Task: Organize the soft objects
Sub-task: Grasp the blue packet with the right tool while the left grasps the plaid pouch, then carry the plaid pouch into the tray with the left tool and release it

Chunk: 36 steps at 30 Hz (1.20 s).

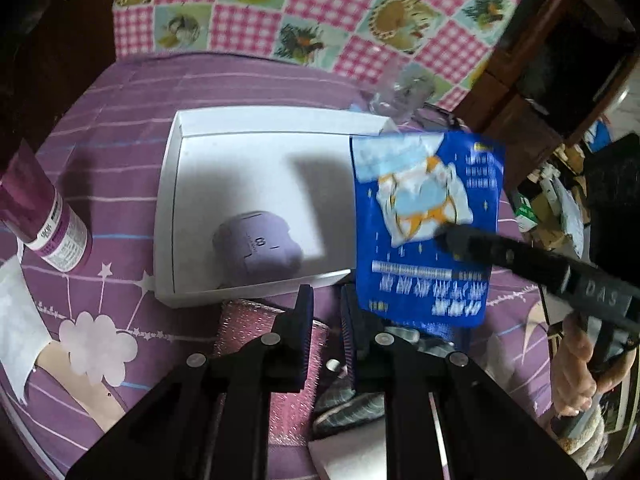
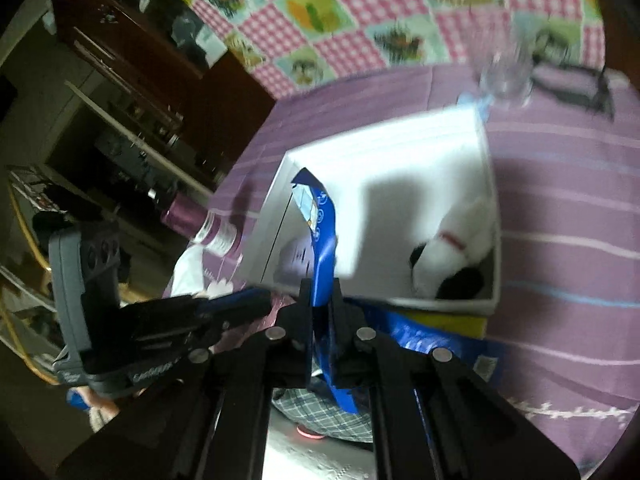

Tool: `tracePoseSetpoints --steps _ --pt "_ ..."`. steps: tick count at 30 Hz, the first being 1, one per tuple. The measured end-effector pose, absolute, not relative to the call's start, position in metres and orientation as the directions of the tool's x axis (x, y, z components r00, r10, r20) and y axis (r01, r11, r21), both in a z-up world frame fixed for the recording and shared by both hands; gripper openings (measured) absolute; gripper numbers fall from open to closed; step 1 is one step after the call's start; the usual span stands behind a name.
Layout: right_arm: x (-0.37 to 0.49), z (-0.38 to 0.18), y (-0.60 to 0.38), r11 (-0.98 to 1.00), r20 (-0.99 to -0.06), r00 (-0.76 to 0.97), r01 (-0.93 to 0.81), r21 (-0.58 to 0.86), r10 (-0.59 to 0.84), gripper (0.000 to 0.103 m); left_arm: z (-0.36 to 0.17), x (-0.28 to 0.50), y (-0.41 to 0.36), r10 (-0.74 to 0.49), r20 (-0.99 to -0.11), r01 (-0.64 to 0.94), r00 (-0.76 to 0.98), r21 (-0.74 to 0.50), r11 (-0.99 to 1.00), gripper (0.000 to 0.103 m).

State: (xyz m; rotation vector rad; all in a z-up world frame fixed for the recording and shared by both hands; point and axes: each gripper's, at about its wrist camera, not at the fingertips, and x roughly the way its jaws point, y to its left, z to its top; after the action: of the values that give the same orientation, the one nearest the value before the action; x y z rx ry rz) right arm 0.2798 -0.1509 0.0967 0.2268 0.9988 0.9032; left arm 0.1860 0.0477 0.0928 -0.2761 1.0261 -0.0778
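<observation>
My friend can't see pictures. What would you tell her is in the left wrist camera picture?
The right gripper pinches a blue packet and holds it up beside an open white box on a purple bedsheet. A small lilac case lies in the box, and a purple bottle stands to its left. The left gripper is nearly shut on nothing.

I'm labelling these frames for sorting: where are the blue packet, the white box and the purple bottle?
blue packet [image 1: 424, 232]: left wrist view, on its printed face.
white box [image 1: 240, 184]: left wrist view, on its bare inner floor.
purple bottle [image 1: 52, 236]: left wrist view, on its label.
</observation>
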Motion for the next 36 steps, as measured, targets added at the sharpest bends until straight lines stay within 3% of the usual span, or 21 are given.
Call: tracePoseSetpoints --steps 3,5,7,12,17,25,27,36 --pt "0.275 0.107 -0.157 0.684 -0.648 0.297 -0.536 0.495 0.701 0.007 0.097 0.182 0.038 -0.202 -0.838 -0.025 0.507 -0.249 0.968 0.013" --pt "0.274 0.113 -0.164 0.713 -0.657 0.330 -0.513 0.478 0.678 0.007 0.096 0.182 0.032 -0.215 -0.850 -0.005 0.481 -0.248 0.969 0.019" --pt "0.273 0.119 -0.172 0.731 -0.659 0.353 -0.493 0.473 0.664 0.007 0.095 0.180 0.026 -0.233 -0.856 0.006 0.462 -0.260 0.966 0.035" --pt "0.268 0.135 -0.183 0.778 -0.676 0.409 -0.463 0.425 0.613 0.007 0.093 0.177 0.012 -0.238 -0.874 0.008 0.424 -0.260 0.966 0.044" --pt "0.257 0.147 -0.186 0.805 -0.697 0.435 -0.466 0.368 0.570 0.007 0.086 0.176 -0.002 -0.291 -0.883 0.025 0.367 -0.303 0.953 0.044" --pt "0.255 0.142 -0.183 0.841 -0.748 0.435 -0.448 0.304 0.502 0.007 0.062 0.181 -0.016 -0.221 -0.929 -0.005 0.297 -0.233 0.973 0.044" --pt "0.255 0.143 -0.184 0.839 -0.747 0.432 -0.449 0.308 0.506 0.007 0.054 0.183 -0.016 -0.228 -0.930 -0.024 0.287 -0.245 0.969 0.036" --pt "0.258 0.144 -0.191 0.851 -0.743 0.448 -0.417 0.319 0.497 0.007 0.060 0.180 -0.013 -0.235 -0.916 -0.031 0.325 -0.259 0.965 0.032"
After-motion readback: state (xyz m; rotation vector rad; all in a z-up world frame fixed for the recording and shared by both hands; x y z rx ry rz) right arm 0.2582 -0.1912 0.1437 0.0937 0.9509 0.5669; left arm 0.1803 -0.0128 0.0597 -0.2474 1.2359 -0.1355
